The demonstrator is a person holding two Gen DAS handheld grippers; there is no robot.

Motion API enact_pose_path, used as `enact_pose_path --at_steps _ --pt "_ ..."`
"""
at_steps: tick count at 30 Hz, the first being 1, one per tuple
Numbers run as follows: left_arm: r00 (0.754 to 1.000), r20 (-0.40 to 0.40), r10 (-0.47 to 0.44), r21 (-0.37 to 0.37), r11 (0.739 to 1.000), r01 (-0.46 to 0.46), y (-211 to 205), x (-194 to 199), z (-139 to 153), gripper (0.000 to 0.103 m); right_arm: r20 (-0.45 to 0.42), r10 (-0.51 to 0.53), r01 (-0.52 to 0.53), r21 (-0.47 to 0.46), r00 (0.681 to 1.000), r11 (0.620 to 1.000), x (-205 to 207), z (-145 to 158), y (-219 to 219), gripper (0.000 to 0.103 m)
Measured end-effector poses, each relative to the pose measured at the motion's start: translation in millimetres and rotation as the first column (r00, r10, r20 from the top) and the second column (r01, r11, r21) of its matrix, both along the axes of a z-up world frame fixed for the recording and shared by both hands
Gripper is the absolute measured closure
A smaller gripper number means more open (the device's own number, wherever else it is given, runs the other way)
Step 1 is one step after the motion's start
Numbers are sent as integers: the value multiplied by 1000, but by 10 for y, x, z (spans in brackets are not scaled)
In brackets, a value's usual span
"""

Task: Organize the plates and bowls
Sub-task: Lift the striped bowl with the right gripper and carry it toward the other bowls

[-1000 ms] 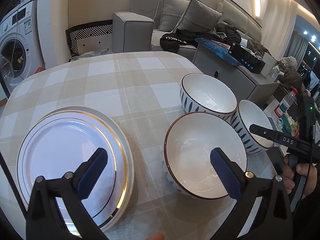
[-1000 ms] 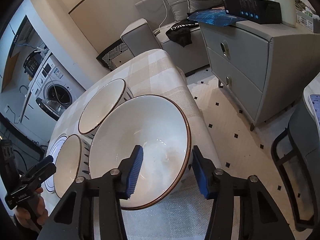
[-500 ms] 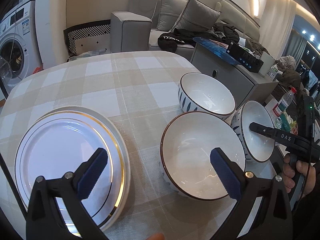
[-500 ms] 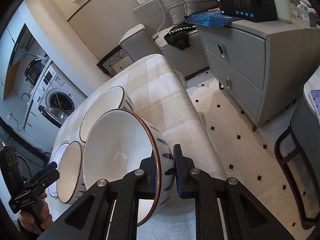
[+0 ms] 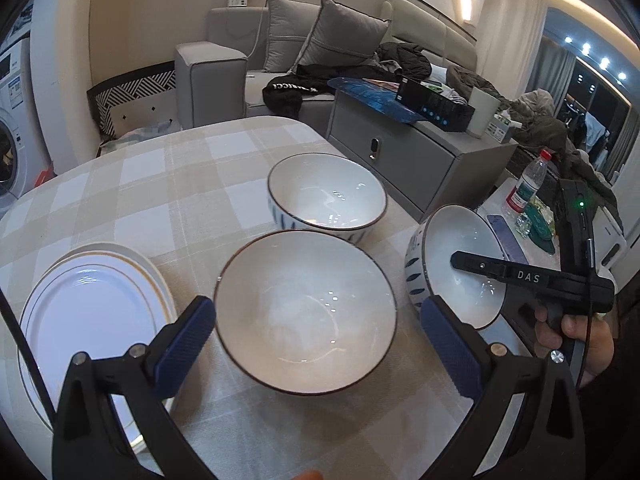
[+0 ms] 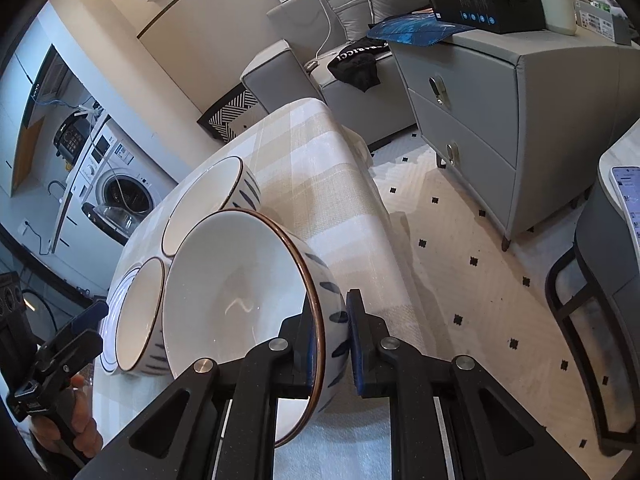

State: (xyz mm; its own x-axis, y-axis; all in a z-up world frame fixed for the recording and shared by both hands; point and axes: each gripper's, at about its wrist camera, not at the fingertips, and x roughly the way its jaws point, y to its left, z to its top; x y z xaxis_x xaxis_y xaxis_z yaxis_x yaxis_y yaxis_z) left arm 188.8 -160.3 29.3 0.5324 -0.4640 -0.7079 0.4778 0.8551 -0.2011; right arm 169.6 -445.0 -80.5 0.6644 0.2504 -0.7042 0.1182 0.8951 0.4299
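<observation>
The checked table (image 5: 160, 184) fills the middle of the left wrist view. At its lower left a stack of gold-rimmed plates (image 5: 96, 312) is seen. Two bowls rest on the cloth — the nearer bowl (image 5: 306, 312) at lower centre, the far bowl (image 5: 326, 196) just above it and close beside it.

At the right edge a third, tilted bowl (image 5: 456, 268) is held off the cloth; its wall is pinched between the pads of the right gripper (image 6: 332, 336). The left gripper (image 5: 316, 332) is spread wide and holds nothing, its fingers either side of the nearer bowl.

Nesting is judged to be the step in hand: the tilted bowl should be levelled, centred over the nearer bowl, and lowered gently — rim contact is to be avoided.
</observation>
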Motion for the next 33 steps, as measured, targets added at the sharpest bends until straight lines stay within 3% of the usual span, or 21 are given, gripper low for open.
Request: enact_pose_path --at_steps 7,11,16,18,29,33 --pt "993 17 -118 -17 993 119 -476 -90 27 3 0 17 -17 3 1000 1000 -108 -7 -33 90" --pt "987 3 -162 -23 987 162 -690 -66 -23 14 1 23 -23 9 1000 1000 -154 -23 -50 90" --pt "979 8 -204 -21 979 204 -883 -86 -55 19 -2 26 -26 24 1000 999 -185 -48 -88 90" --pt "974 -13 -225 -17 974 225 -949 -67 -86 30 -3 28 -27 29 1000 999 -193 -58 -98 90" --pt "966 -75 -248 22 968 250 -1123 -79 -234 57 8 31 -31 54 999 998 -250 -59 -129 90" --pt "972 -84 -218 25 975 220 -1101 -45 -244 75 4 26 -27 64 1000 998 -253 -72 -136 90"
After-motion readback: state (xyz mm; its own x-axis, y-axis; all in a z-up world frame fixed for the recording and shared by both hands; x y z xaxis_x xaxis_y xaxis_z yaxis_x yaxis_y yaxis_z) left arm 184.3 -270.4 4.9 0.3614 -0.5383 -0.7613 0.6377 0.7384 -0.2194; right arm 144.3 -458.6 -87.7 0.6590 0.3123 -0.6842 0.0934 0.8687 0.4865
